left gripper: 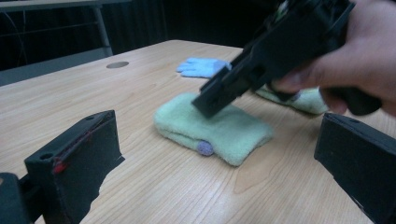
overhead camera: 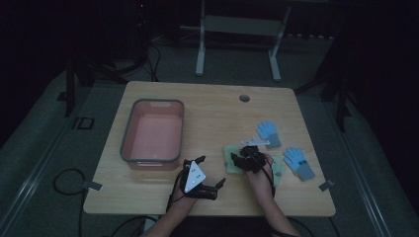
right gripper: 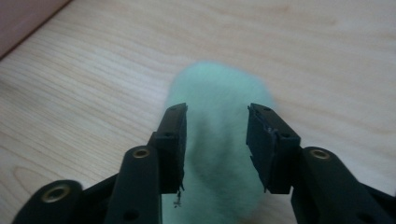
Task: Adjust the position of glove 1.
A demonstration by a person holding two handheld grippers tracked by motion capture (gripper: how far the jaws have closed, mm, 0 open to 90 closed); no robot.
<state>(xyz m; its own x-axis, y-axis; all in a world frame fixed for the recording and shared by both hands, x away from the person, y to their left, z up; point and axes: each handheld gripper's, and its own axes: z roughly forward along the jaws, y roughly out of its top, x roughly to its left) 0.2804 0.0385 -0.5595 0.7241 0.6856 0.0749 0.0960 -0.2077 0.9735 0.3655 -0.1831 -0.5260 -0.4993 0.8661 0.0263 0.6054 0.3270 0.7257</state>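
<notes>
Your right gripper (right gripper: pixel 217 140) hangs low over the green sock (right gripper: pixel 219 154) at lower centre of the right gripper view, jaws apart and straddling it without pinching, so closing from there may catch only the top fuzz and let it slip as you lift. Your left gripper (left gripper: pixel 224 158), jaws wide and holding nothing, waits near the lower edge of the table (overhead camera: pixel 212 106), and a sideways drag could slide the sock toward it.
</notes>
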